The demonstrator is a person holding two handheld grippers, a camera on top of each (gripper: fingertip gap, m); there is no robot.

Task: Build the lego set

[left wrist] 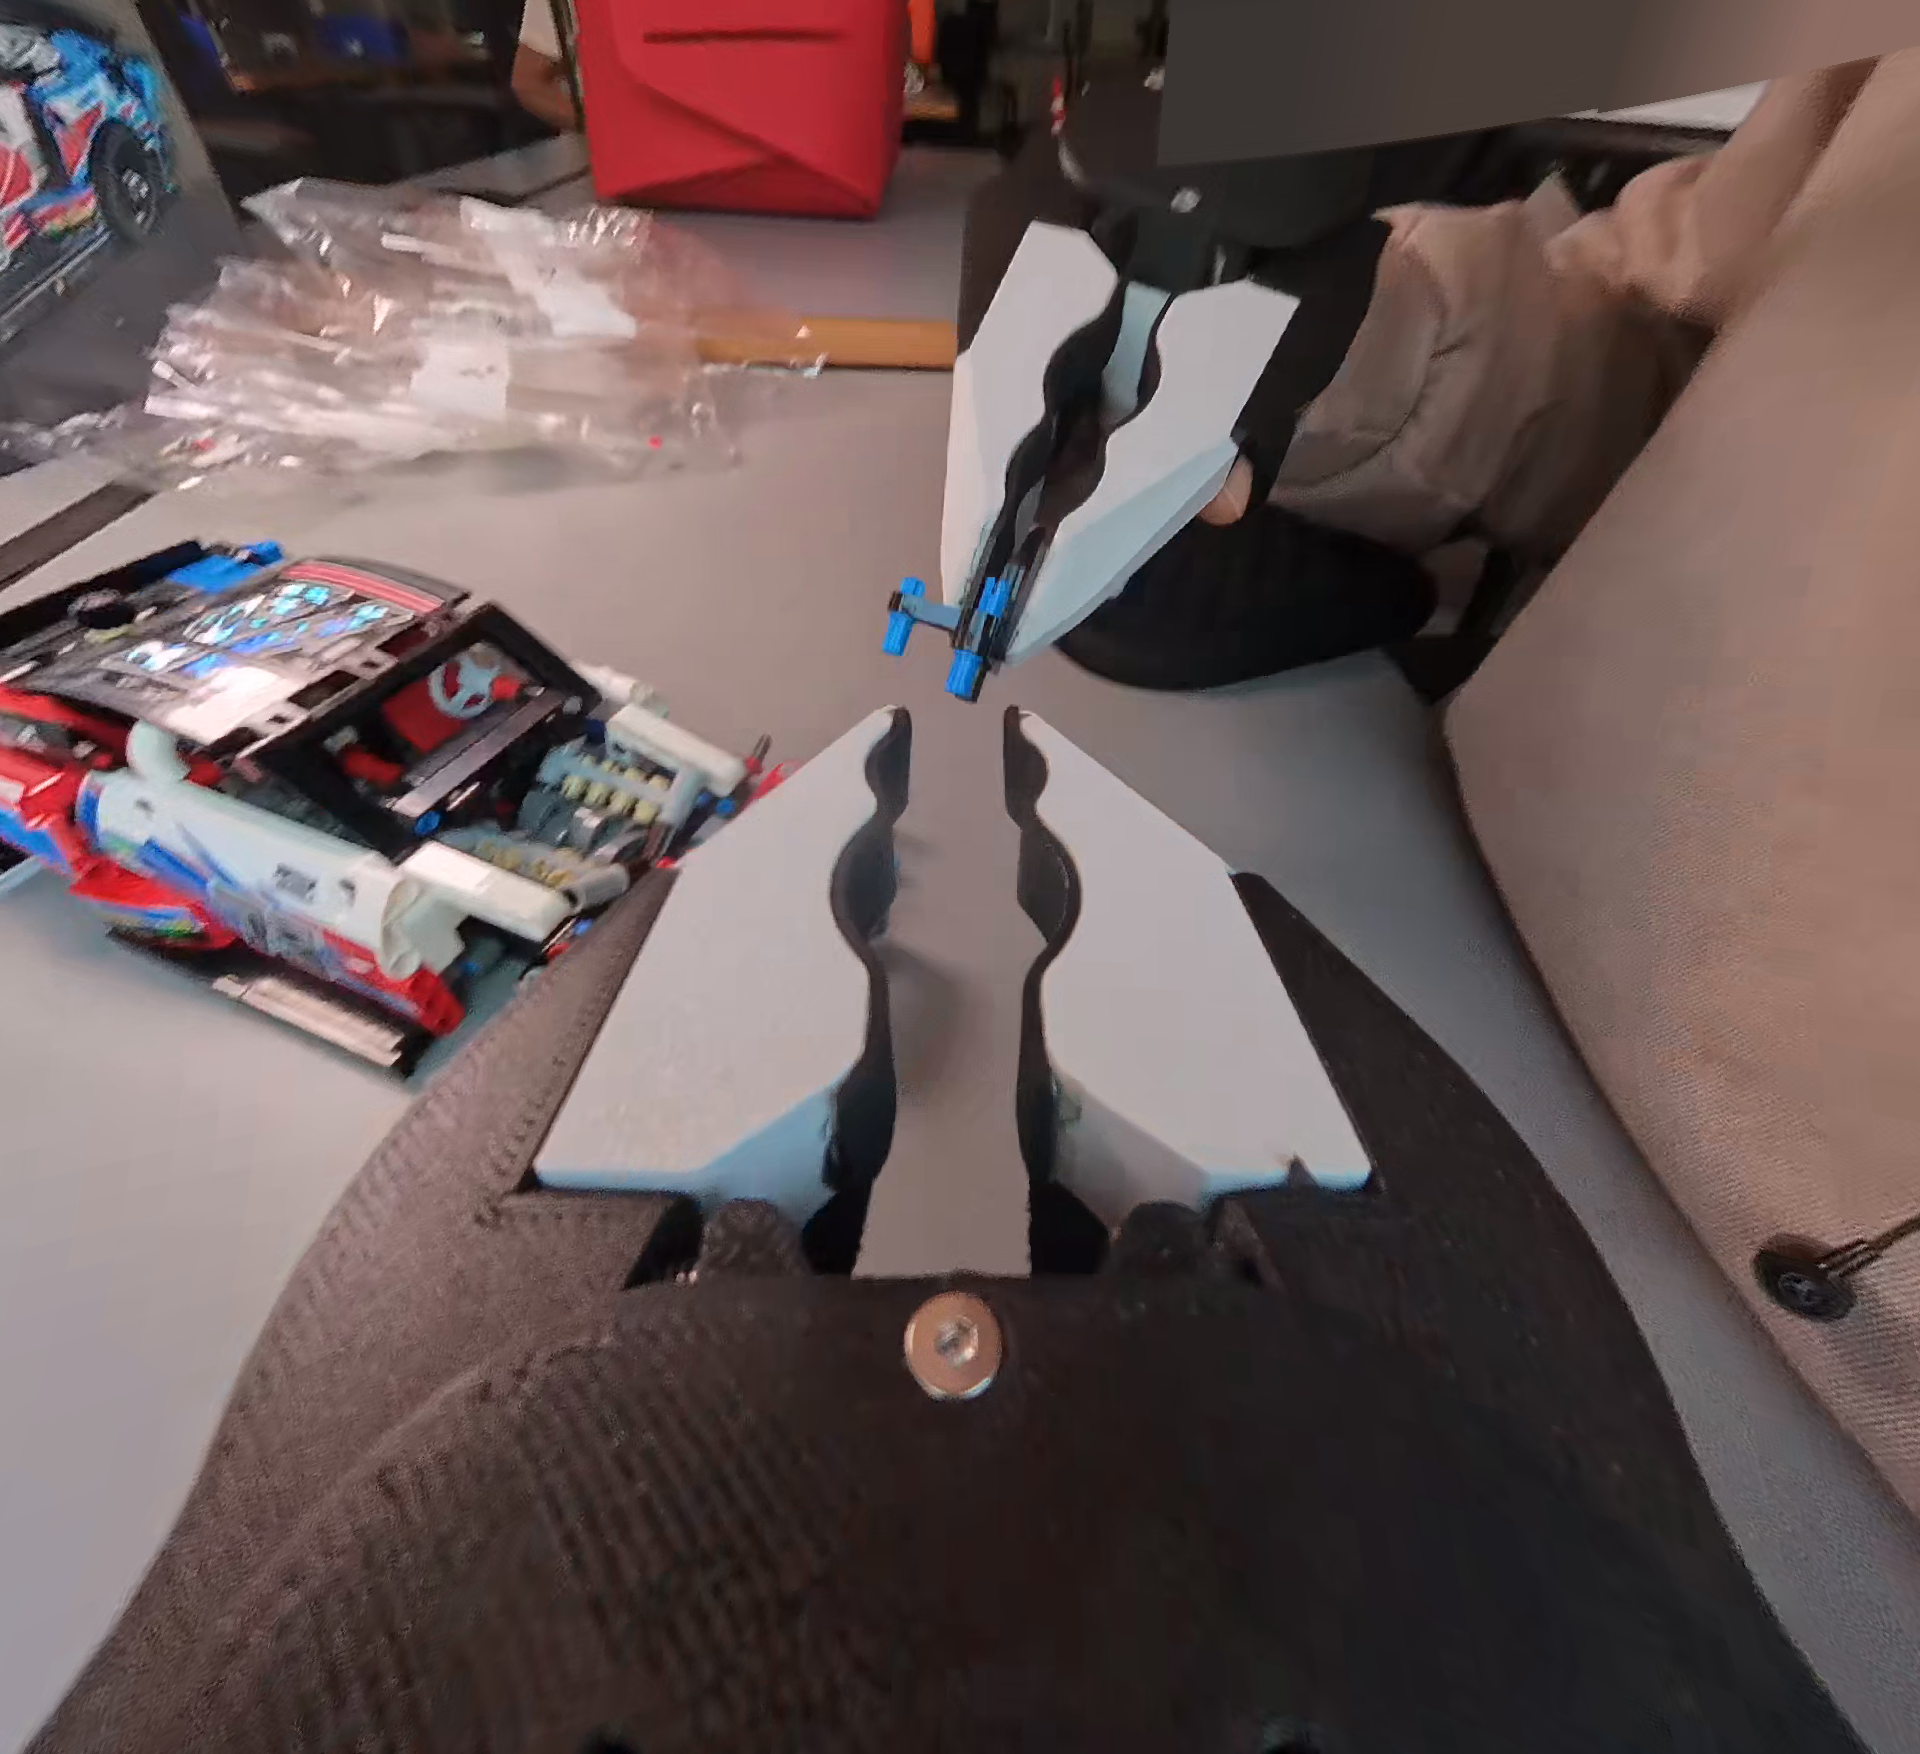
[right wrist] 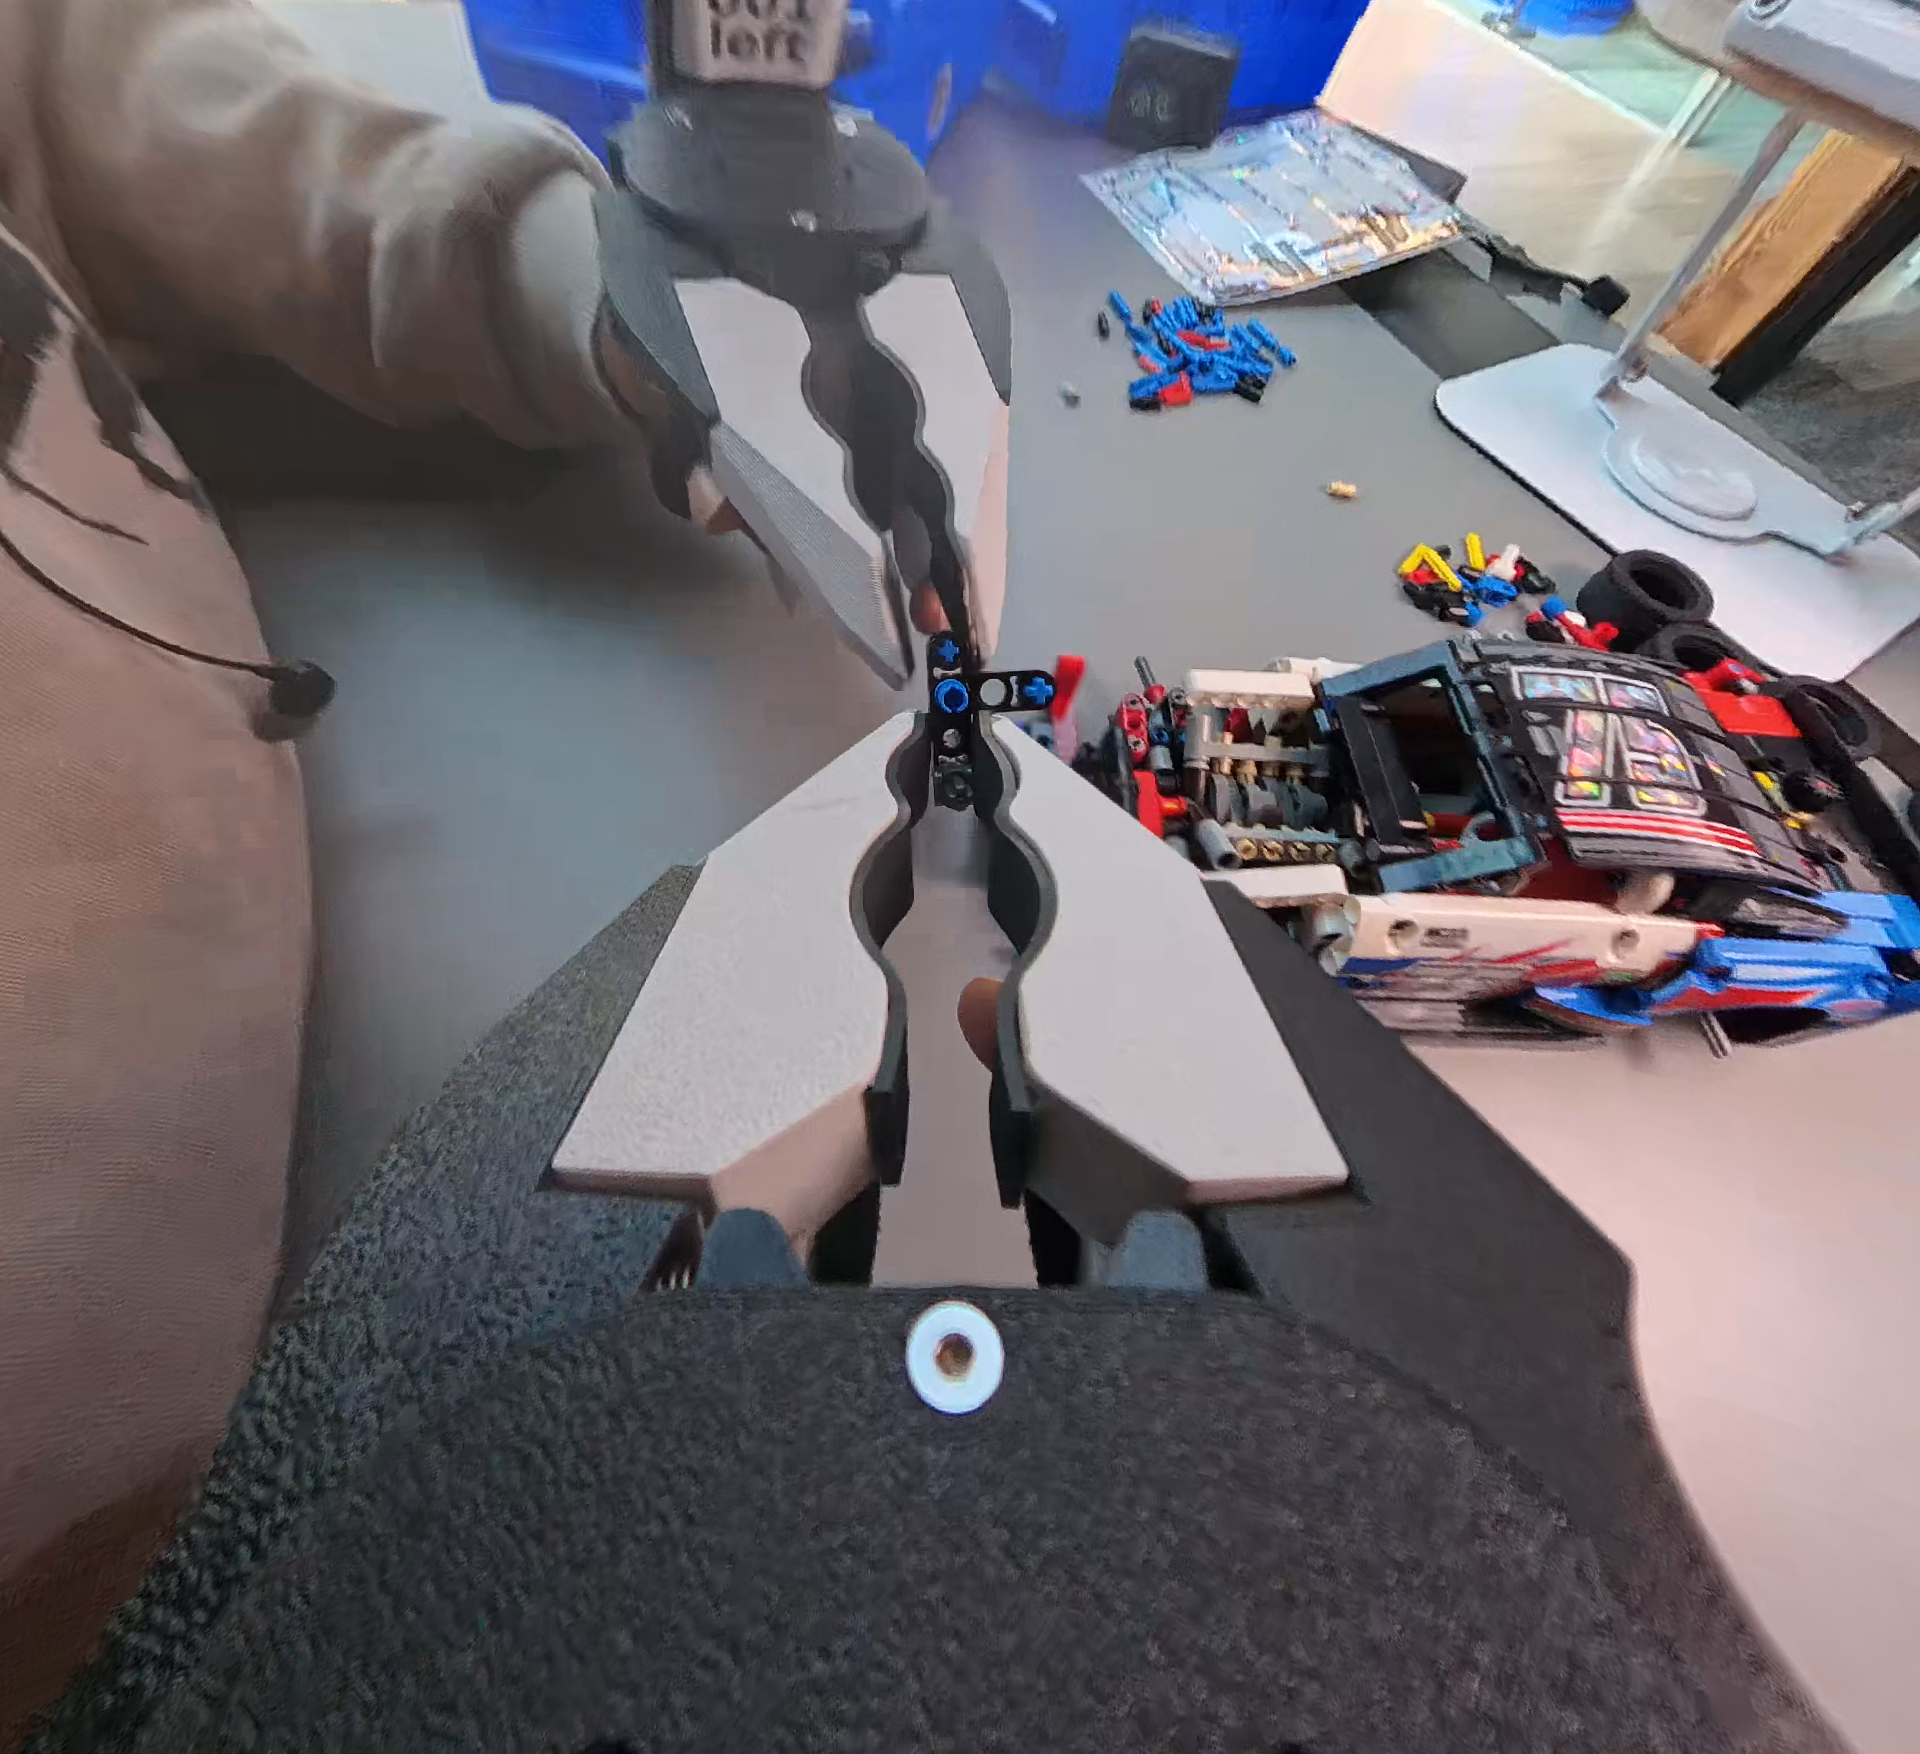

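Grey table [left wrist: 208, 1237] with the build in progress. At 9 o'clock in the left wrist view, and 3 o'clock in the right, lies the car model [right wrist: 1507, 821]. Its roof, stickered panels and side bodywork are fitted. The engine bay at the near end is uncovered, and no wheel appears mounted on the sides shown. Emptied clear bags [left wrist: 416, 333] lie at 10 o'clock in the left wrist view, well behind the car.

Black tyres [right wrist: 1642, 598] sit loose just beyond the model at 2 o'clock. A heap of blue pins [right wrist: 1195, 354] lies at 1 o'clock, and a smaller cluster of yellow and red parts [right wrist: 1465, 577] lies near the tyres.

The right gripper [right wrist: 958, 730] is clenched on a small black beam assembly [right wrist: 961, 717] fitted with blue pins, held in the air above the table. The left gripper [left wrist: 954, 717] is released and empty, its jaws slightly apart with the assembly just beyond their tips at 12 o'clock.

By these views the body is largely done. Front-end covering, wheels and this sub-assembly likely remain.
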